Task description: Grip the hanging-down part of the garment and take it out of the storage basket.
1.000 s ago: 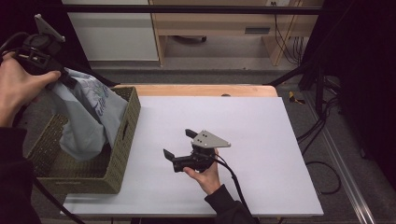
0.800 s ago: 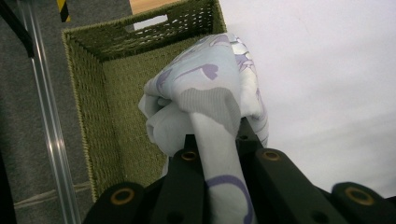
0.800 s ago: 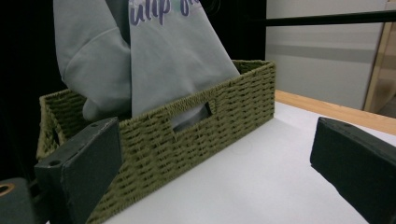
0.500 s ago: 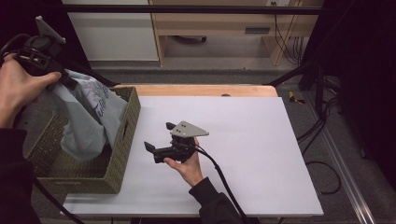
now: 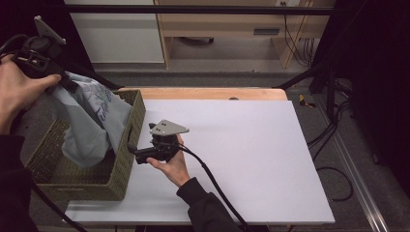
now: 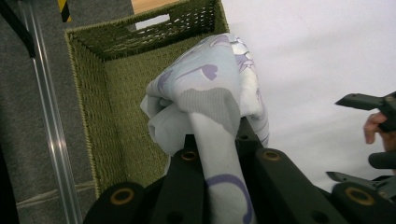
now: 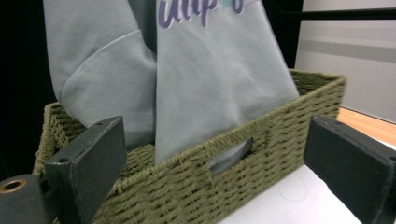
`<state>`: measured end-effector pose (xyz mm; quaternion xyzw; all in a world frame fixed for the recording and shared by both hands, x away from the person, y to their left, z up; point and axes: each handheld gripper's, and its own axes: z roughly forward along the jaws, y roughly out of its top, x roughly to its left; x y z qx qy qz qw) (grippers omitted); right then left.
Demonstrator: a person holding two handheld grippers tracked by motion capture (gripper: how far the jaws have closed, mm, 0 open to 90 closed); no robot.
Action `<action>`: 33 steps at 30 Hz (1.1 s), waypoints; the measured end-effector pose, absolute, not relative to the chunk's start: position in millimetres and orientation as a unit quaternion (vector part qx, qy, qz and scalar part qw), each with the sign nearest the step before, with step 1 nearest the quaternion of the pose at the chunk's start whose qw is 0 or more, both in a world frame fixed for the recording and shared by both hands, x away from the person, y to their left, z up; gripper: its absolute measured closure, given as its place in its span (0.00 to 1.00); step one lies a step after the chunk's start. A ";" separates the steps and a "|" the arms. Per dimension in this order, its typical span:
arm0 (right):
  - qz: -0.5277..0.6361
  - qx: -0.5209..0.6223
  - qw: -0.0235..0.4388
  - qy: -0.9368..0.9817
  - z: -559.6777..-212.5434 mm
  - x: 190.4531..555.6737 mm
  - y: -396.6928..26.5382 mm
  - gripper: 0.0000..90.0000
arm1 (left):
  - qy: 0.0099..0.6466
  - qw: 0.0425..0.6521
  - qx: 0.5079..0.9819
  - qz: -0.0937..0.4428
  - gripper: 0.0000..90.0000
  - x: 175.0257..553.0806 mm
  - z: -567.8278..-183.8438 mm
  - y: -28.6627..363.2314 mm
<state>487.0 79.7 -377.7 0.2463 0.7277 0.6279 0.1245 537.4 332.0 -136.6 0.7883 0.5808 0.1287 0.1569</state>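
In the high view, the left gripper (image 5: 65, 83) holds the pale shirt (image 5: 92, 123) up over the woven basket (image 5: 128, 162) at the table's (image 5: 251, 159) left edge. In the left gripper view its jaws pinch the fabric (bunched tight). The right gripper view shows the right gripper (image 7: 219, 163) gaping wide, empty, just beside the basket's wall.

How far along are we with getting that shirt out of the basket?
Done: the left hand-held gripper is shut on the shirt and holds it up. In hand: the right hand-held gripper, open, faces the basket. Left: the shirt's lower end hangs inside the basket.
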 end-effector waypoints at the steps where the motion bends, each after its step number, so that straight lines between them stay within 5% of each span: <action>1: 0.626 0.245 0.124 0.729 -377.9 487.6 83.9 0.07 | 0.581 0.157 0.789 0.128 0.94 537.5 -136.4 332.0; 24: 0.590 0.230 0.125 0.764 -389.0 510.0 150.4 0.15 | 0.573 0.156 0.795 0.126 0.94 538.8 -136.1 327.4; 28: 0.586 0.229 0.118 0.768 -392.8 515.5 160.0 0.29 | 0.571 0.157 0.796 0.126 0.94 537.4 -136.2 327.6; 31: 0.587 0.241 0.115 0.765 -395.8 518.6 162.6 0.52 | 0.571 0.158 0.796 0.126 0.94 537.0 -136.3 327.7; 32: 0.582 0.248 0.114 0.766 -396.4 519.9 161.9 0.73 | 0.570 0.158 0.796 0.127 0.94 537.0 -136.4 327.6; 33: 0.582 0.248 0.114 0.766 -396.4 519.9 161.9 0.73 | 0.570 0.159 0.796 0.126 0.94 537.1 -136.6 327.6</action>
